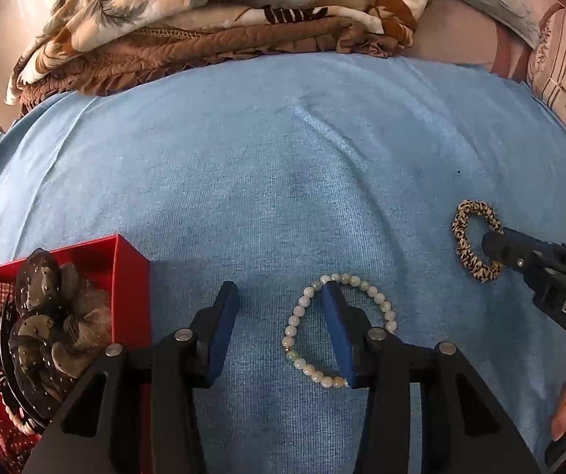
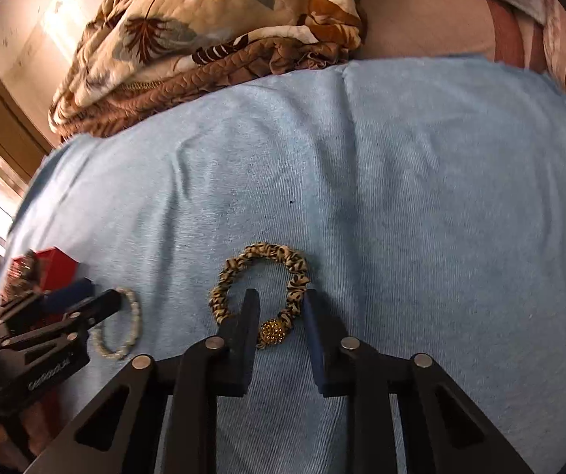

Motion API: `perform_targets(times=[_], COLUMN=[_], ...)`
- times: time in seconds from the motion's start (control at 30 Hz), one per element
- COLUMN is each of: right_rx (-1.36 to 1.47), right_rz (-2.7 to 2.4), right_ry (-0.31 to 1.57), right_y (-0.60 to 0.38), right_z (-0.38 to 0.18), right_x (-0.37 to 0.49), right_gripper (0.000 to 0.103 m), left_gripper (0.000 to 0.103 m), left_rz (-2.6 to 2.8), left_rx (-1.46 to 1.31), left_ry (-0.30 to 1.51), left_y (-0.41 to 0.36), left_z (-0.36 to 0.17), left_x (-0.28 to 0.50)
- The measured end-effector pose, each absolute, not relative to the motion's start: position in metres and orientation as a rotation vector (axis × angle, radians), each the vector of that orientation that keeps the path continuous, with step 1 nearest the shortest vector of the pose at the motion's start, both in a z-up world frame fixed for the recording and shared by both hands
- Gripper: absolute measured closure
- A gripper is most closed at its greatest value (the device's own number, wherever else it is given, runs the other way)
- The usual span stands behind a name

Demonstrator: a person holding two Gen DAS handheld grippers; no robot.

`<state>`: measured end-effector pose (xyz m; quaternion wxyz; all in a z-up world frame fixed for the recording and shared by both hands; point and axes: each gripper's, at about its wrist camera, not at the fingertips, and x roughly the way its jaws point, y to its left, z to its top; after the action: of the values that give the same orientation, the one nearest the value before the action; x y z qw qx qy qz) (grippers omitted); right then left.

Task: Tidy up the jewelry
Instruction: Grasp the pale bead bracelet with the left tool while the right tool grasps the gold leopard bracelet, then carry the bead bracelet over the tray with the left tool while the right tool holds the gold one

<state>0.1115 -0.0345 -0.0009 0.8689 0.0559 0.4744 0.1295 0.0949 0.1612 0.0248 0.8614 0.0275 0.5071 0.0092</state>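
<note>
On blue cloth (image 1: 322,158), beside red box (image 1: 125,260): left claw (image 1: 279,296) spread wide astride pearl bracelet (image 1: 302,304), right claw (image 2: 281,300) parted narrower around leopard bracelet (image 2: 235,272) at gold bead (image 2: 273,331), probably lined up for boxing.

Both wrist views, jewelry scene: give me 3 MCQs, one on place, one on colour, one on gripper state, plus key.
1. Where is the red box relative to the pearl bracelet?
A. to its left
B. to its right
C. under it

2. What colour is the cloth under the jewelry?
A. green
B. light blue
C. white

3. How is the right gripper set?
A. open, straddling the leopard-print bracelet at its gold bead
B. shut on the box
C. lifted clear of the cloth

Key: 1 A, the box sits at the left edge in the left wrist view. 2 B, light blue cloth in both views. 3 A, fingers flank the bead with gaps.
</note>
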Motion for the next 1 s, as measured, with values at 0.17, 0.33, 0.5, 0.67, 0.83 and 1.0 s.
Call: perform_targets(times=[0.17, 0.33, 0.5, 0.67, 0.83, 1.0], right_rx=[0.067, 0.090, 0.109, 0.141, 0.145, 0.125], right_rz=[0.251, 0.279, 0.289, 0.298, 0.314, 0.324], right_ry=[0.981, 0.993, 0.981, 0.955, 0.936, 0.915], right_y=[-0.029, -0.039, -0.049, -0.056, -0.056, -0.051], right_z=[-0.001, 0.002, 0.009, 0.021, 0.035, 0.047], right_x=[0.111, 0.096, 0.067, 0.039, 0.012, -0.015], right_gripper=[0.092, 0.097, 0.097, 0.097, 0.097, 0.097], left_gripper=[0.094, 0.097, 0.097, 0.097, 0.097, 0.097], left_rz=[-0.002, -0.054, -0.099, -0.139, -0.164, -0.180], left_rx=[0.071, 0.046, 0.026, 0.002, -0.028, -0.056], left_ry=[1.072, 1.102, 1.078, 1.032, 0.989, 0.947], left_y=[0.152, 0.142, 0.136, 0.132, 0.133, 0.137], left_z=[0.025, 0.029, 0.042, 0.064, 0.088, 0.110], left_x=[0.087, 0.067, 0.038, 0.006, -0.020, -0.047])
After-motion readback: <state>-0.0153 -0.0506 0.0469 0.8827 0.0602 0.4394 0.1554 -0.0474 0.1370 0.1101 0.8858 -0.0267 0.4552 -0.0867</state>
